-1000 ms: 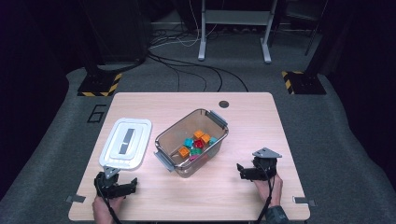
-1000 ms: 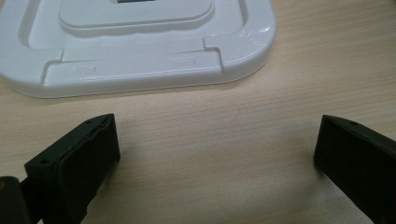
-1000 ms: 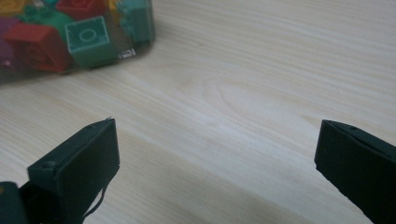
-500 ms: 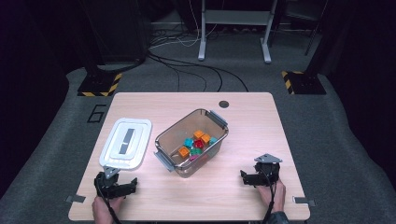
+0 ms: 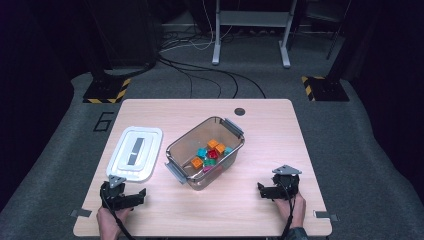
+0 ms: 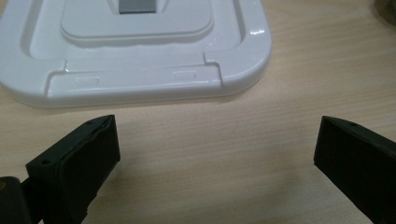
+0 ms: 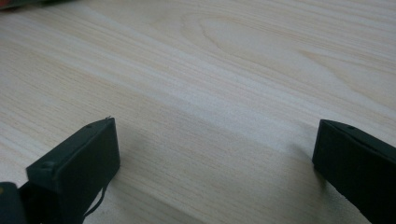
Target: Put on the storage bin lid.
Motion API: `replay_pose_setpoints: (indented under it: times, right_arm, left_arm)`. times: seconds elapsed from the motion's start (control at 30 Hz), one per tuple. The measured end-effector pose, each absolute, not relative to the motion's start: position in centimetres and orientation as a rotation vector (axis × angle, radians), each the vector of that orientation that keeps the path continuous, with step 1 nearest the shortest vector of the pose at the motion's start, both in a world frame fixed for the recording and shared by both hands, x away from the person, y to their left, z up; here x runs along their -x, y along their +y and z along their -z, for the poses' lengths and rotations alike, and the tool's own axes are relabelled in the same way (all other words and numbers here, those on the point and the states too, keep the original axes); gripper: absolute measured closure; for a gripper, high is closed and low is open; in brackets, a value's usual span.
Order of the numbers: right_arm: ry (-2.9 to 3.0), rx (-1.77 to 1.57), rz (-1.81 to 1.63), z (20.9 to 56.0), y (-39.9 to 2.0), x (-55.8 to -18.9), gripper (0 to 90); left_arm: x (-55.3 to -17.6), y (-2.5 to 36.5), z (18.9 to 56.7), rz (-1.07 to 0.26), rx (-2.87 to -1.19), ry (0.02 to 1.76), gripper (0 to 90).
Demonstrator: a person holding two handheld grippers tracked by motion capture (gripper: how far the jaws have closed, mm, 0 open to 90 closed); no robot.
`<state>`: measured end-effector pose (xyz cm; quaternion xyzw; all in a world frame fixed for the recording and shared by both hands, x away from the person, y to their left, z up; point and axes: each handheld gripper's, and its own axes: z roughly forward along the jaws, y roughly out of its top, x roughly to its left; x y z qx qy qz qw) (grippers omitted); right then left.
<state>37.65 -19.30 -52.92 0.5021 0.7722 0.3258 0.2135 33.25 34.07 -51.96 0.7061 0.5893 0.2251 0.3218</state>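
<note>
Left gripper jaws wide, just before the white lid (prob. light, stiff, slick plastic); grip its rim. Right gripper wide, empty.

Lid left of bin

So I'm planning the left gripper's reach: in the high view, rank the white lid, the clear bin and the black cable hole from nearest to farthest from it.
From the left gripper:
1. White lid, just ahead of it, table's left side.
2. Clear bin, at the centre, holding coloured blocks.
3. Black cable hole, near the far edge.
</note>
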Motion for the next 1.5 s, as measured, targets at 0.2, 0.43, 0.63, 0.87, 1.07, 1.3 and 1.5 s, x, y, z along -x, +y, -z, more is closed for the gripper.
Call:
replay_pose_setpoints:
  times: [0.2, 0.43, 0.63, 0.87, 1.07, 1.3, 1.5]
  right_arm:
    - [2.142, -1.395, -0.904, 52.9, -19.3, -37.7, 0.0]
    - [2.14, -1.395, -0.904, 52.9, -19.3, -37.7, 0.0]
    - [2.143, -1.39, -0.903, 52.9, -19.3, -37.7, 0.0]
    - [2.144, -1.39, -0.904, 52.9, -19.3, -37.7, 0.0]
    - [2.143, -1.39, -0.904, 52.9, -19.3, -37.7, 0.0]
    - [2.143, -1.389, -0.904, 52.9, -19.3, -37.7, 0.0]
    - [2.143, -1.386, -0.906, 52.9, -19.3, -37.7, 0.0]
  left_arm:
    - [-34.5, 34.9, 50.7, -0.586, -1.851, 1.51, 0.1]
    - [-36.4, 35.5, 49.9, -0.593, -1.832, 1.499, 1.3]
    - [-38.1, 35.9, 49.3, -0.585, -1.822, 1.502, 1.2]
    - [-40.3, 36.4, 48.7, -0.593, -1.828, 1.509, 1.3]
    - [-42.1, 36.5, 48.7, -0.589, -1.83, 1.536, 0.6]
    - [-44.2, 36.2, 49.1, -0.583, -1.847, 1.562, 0.6]
    - [-46.0, 36.3, 49.2, -0.58, -1.872, 1.588, 3.7]
